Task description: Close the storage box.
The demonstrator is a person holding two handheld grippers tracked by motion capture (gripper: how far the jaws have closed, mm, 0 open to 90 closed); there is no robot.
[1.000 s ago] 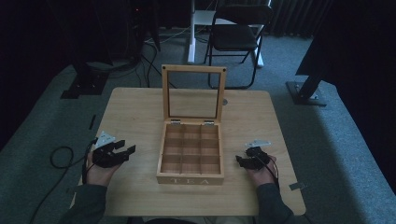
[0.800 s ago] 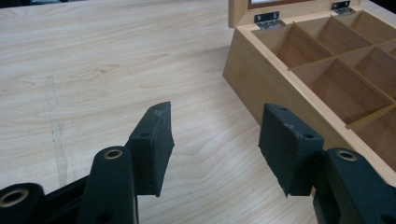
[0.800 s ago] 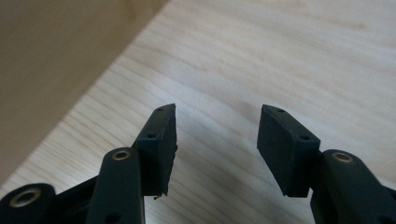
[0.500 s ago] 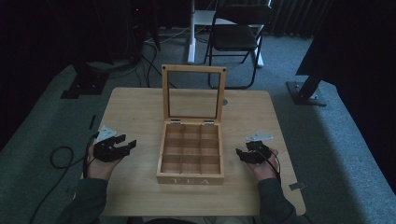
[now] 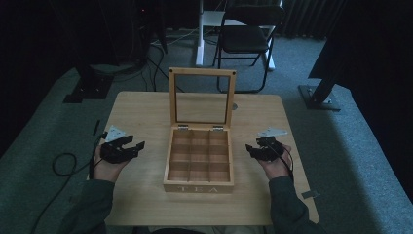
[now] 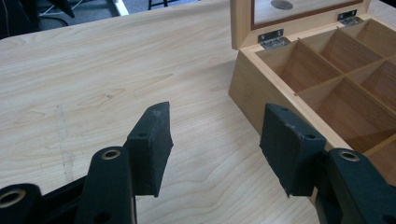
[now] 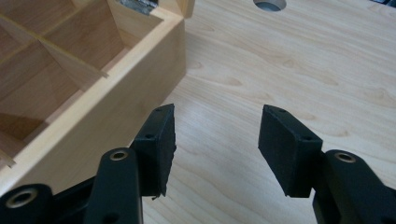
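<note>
A light wooden tea box (image 5: 198, 187) marked "TEA" stands at the middle of the table (image 5: 146, 112). Its windowed lid (image 5: 201, 72) is upright, and the compartments I can see hold nothing. Left of the box, my left gripper (image 5: 134, 143) rests in a hand, open, with nothing between its pads. In the left gripper view the gripper (image 6: 215, 140) hovers over bare wood, with the box's side wall (image 6: 247, 93) to its right. My right gripper (image 5: 251, 149) is open to the right of the box. In the right gripper view the gripper (image 7: 215, 140) has the box wall (image 7: 116, 107) close on its left.
A round hole (image 5: 234, 106) sits in the tabletop behind the box's right corner. Beyond the table are a dark folding chair (image 5: 246, 36), a white post (image 5: 199, 34) and dark stand bases (image 5: 87, 87). A black cable (image 5: 63, 163) loops on the carpet at the left.
Both hands have slid their grippers a little forward along the sides of the box. Both stay open. The box has not moved.
</note>
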